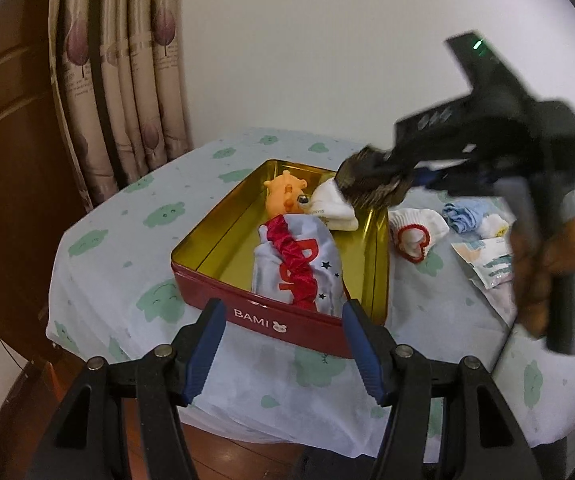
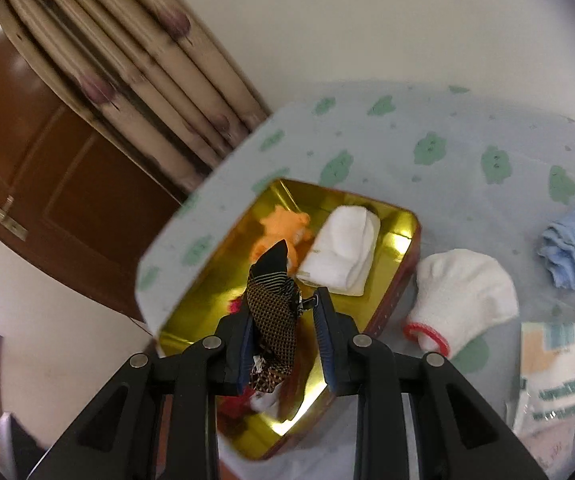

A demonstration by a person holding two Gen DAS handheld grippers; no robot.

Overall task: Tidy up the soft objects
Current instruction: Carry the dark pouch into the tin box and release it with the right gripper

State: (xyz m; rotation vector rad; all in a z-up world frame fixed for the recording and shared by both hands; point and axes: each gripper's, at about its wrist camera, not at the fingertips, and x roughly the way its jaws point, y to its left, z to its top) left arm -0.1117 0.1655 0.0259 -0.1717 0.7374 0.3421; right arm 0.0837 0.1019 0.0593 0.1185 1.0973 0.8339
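Observation:
A red tin (image 1: 287, 322) with a gold inside (image 2: 207, 304) stands on the cloth-covered table. In it lie an orange toy (image 1: 285, 196), a pale blue cloth with a red frill (image 1: 299, 264) and a folded white sock (image 1: 335, 208). My right gripper (image 2: 283, 304) is shut on a dark brown patterned sock (image 2: 275, 320) and holds it above the tin. In the left wrist view that right gripper (image 1: 385, 172) and the dark sock (image 1: 367, 186) hover over the tin's far right corner. My left gripper (image 1: 281, 312) stands open at the tin's near wall, holding nothing.
To the right of the tin lie a white sock with a red cuff (image 1: 415, 232), a blue cloth (image 1: 461, 216), a small white sock (image 1: 493, 226) and a printed packet (image 1: 483, 260). A curtain (image 1: 127, 80) and a wooden door (image 1: 7, 120) stand behind the table's left edge.

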